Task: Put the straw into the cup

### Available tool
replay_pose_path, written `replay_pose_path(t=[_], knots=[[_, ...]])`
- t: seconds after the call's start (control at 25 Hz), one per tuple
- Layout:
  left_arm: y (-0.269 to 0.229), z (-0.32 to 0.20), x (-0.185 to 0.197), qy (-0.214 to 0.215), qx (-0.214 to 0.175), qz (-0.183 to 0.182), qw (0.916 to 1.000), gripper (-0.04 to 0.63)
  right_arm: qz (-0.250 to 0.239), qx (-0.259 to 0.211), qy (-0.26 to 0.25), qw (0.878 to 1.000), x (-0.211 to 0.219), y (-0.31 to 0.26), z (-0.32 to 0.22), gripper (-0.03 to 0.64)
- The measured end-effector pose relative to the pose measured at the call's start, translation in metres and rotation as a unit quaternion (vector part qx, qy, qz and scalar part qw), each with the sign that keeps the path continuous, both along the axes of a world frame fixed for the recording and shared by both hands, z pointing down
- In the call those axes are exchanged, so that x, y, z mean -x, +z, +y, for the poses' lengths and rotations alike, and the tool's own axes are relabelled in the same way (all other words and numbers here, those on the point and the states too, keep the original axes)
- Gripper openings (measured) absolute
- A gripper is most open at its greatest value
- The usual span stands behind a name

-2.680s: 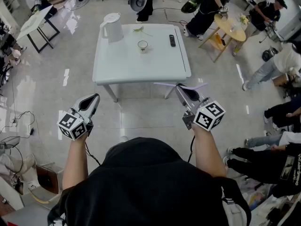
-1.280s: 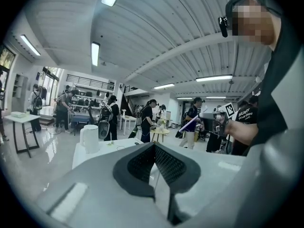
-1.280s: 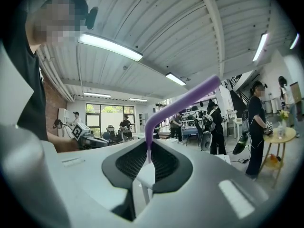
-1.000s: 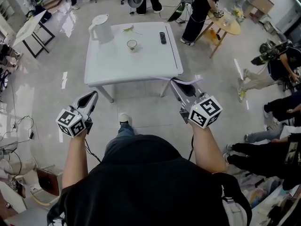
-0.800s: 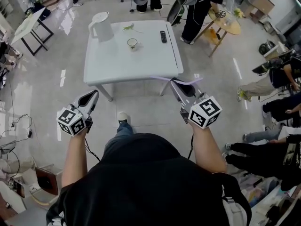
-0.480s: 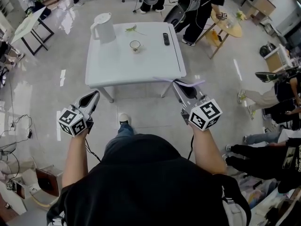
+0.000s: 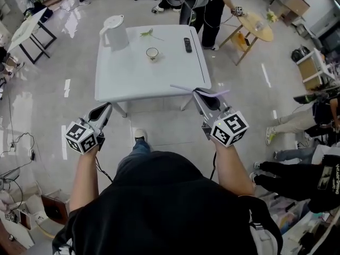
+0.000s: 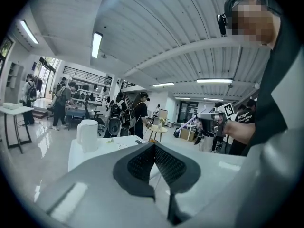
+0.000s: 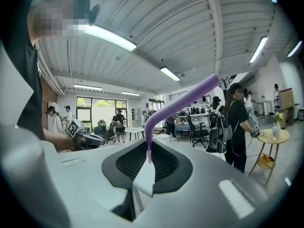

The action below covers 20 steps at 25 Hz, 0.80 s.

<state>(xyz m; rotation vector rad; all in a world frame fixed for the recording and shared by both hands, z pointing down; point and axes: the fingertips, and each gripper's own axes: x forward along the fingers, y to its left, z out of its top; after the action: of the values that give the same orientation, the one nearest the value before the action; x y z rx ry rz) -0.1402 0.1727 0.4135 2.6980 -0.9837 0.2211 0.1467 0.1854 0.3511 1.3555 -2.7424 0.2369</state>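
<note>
Right gripper (image 7: 201, 93) jaws clamp the purple straw (image 7: 182, 87) crosswise, carried ready for the cup (image 7: 152, 52) upper-centre on the white surface (image 7: 133, 76); left gripper (image 7: 107, 108) jaws closed, empty, spare.

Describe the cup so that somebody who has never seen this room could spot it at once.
Find the white table in the middle of the floor. On its far half are a tall white jug at the left and a black remote at the right; the cup sits between them, small, round and open-topped.
</note>
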Motion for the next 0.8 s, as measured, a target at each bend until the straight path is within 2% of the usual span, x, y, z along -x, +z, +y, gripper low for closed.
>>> replay_pose_path(t=[0.8], knots=[[0.019,-0.079,0.000,0.036,0.021,0.005,0.9991,0.000,0.000,0.022,0.037,0.999,0.005,0.016,-0.068,0.061]])
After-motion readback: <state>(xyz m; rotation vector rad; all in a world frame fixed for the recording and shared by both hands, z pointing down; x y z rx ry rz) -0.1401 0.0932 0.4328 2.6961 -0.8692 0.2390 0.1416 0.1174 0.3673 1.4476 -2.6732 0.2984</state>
